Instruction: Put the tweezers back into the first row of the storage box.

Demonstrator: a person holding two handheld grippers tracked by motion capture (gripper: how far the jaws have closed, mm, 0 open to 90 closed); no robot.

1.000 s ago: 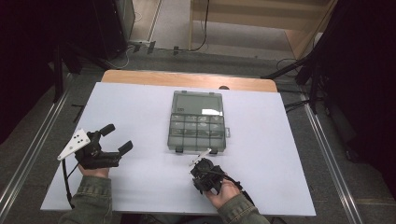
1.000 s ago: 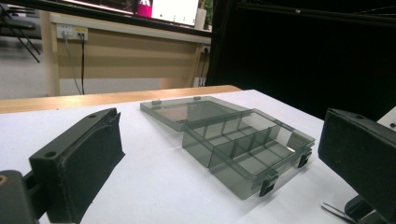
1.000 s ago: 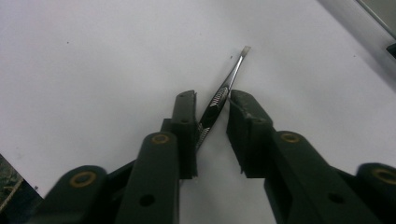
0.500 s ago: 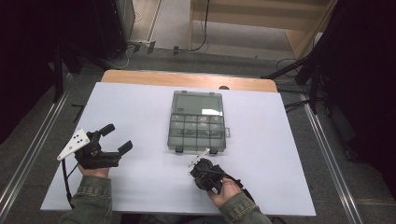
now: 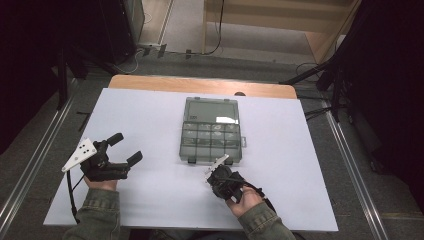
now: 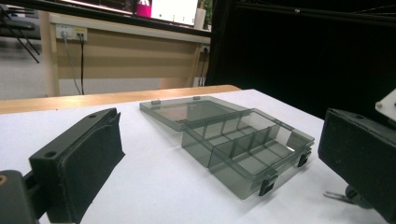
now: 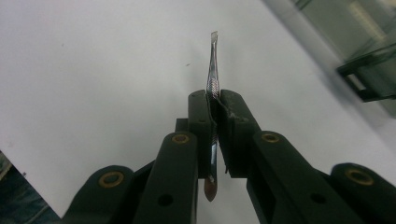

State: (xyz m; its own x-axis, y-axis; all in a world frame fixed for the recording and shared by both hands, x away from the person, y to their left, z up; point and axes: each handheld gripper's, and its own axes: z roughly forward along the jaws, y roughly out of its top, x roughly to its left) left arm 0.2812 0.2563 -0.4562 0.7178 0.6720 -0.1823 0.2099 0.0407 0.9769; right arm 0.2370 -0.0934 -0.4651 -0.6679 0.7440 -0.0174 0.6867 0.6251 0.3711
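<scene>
The right gripper view is showing the right gripper (image 7: 213, 109) with its two black jaws pressed together on a thin metal tool (image 7: 212, 70), a slim steel rod with a knurled band and a flat tip like a cuticle pusher. The jaws have just been closing, and the tool is now standing clamped between the pads, its flat end sticking out past the jaw tips and its other, rounded end hanging below them over the white table (image 7: 93, 70). At the right edge of that view a corner of the smoky plastic organizer box (image 7: 373, 70) is showing with one of its dark latches, blurred. In the high view the right gripper (image 5: 216, 172) is sitting just in front of the near edge of the organizer box (image 5: 211, 132), close to it; whether they are touching I cannot tell. The box is lying open near the middle of the table (image 5: 300, 165), its lid folded flat toward the far side and its divided compartments facing up. The left gripper (image 5: 126, 149) is resting well apart from the box at the left of the table, its jaws spread wide with nothing between them. The left gripper view is looking between those two parted pads toward the organizer box (image 6: 238, 140), whose compartments look bare from this side, and the two dark latches are hanging on its near wall.
</scene>
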